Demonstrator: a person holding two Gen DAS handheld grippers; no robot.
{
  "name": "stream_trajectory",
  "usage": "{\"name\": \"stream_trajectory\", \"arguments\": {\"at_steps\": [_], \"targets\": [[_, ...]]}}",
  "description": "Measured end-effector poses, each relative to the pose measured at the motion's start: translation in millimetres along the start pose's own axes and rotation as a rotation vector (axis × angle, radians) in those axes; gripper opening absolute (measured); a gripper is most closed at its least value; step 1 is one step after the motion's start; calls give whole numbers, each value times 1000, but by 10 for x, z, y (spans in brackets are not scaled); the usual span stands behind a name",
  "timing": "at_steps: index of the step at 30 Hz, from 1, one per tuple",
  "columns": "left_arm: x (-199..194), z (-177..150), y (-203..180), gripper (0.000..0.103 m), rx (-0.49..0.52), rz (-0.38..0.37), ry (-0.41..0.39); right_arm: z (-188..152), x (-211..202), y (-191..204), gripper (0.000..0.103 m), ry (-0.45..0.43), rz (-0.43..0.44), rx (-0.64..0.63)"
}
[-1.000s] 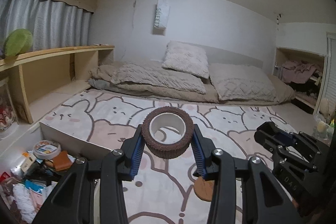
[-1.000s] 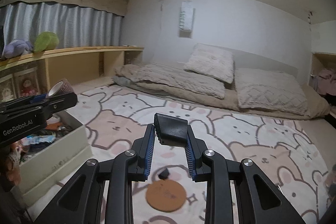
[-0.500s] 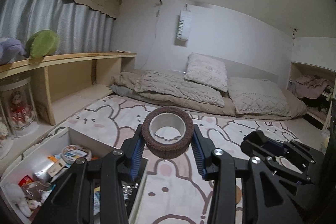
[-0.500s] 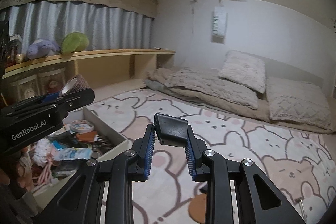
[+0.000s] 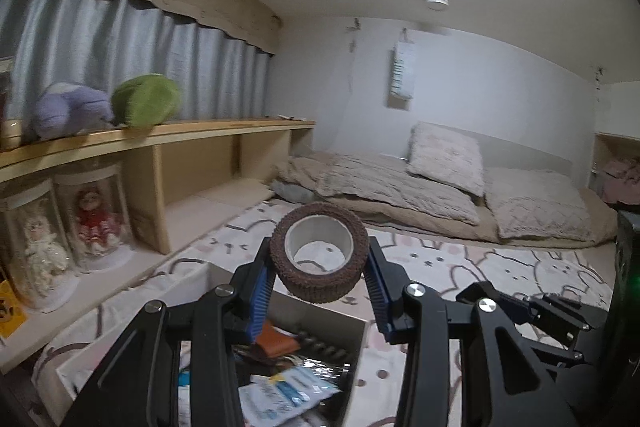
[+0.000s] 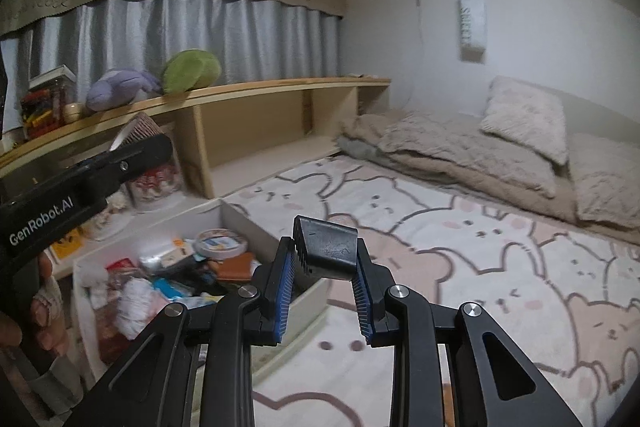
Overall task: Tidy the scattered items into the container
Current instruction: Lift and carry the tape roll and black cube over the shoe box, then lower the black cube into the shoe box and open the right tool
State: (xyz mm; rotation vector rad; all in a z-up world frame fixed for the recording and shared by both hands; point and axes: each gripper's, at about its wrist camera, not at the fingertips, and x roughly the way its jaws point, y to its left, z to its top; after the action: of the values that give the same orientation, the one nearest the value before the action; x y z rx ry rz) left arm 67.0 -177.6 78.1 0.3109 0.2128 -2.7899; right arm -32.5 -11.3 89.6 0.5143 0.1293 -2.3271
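Both grippers have swung left since a second ago, and the storage box (image 6: 276, 235), earlier off to the side, now lies directly below the left gripper (image 5: 318, 281).

Held items: left gripper, fingers closed on a brown tape roll (image 5: 319, 257) held over the box; right gripper (image 6: 325, 279), fingers clamped on a black hair clip (image 6: 326, 247) beside the box's right wall.

Box contents: round tin (image 6: 220, 243), orange wallet (image 6: 236, 263), blue-and-white packet (image 5: 288, 393), white cloth (image 6: 138, 301), assorted clutter too jumbled to name.

Surface: rabbit-print mat (image 6: 460, 255). Bedding and pillows (image 6: 524, 117) lie along the far wall.

Room: wooden shelf (image 6: 260, 87) carrying a green plush (image 6: 191, 70) and a purple plush (image 6: 120, 87); two dolls in clear domes (image 5: 64, 227) beneath; grey curtain (image 6: 200, 35).

Partly hidden: the box's near edge, behind the gripper frames.
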Motion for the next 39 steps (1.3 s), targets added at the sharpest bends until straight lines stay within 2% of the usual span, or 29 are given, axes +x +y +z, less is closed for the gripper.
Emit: {"name": "stream_trajectory", "arguments": {"at_steps": [9,15,20,25,28,35,36,37,38,39], "targets": [[52,-14,491,42,-61,105,21,40,314,252,28,70,86,4],[77,-64,765,42,-101,163,30,11,629,338,28,153,138,20],[86,-102,923,42,-135,183,37,-40,951,378,28,242,157,37],[203,-162,1054,42,-173,177,75,-130,1155,387,28,298,140,33],[302,-231,1107,42,-188,179,112,-169,1234,400,28,313,120,22],[482,-361,1133,42,-229,163,183,-222,1319,385,30,318,136,54],[504,-375,1121,42,-228,166,192,-221,1319,384,42,314,140,56],[524,-385,1108,42,-225,168,200,-221,1315,385,64,309,144,58],[546,-397,1091,42,-222,167,209,-220,1307,386,72,305,148,58],[571,-411,1071,42,-218,165,220,-216,1295,393,74,299,151,56]]}}
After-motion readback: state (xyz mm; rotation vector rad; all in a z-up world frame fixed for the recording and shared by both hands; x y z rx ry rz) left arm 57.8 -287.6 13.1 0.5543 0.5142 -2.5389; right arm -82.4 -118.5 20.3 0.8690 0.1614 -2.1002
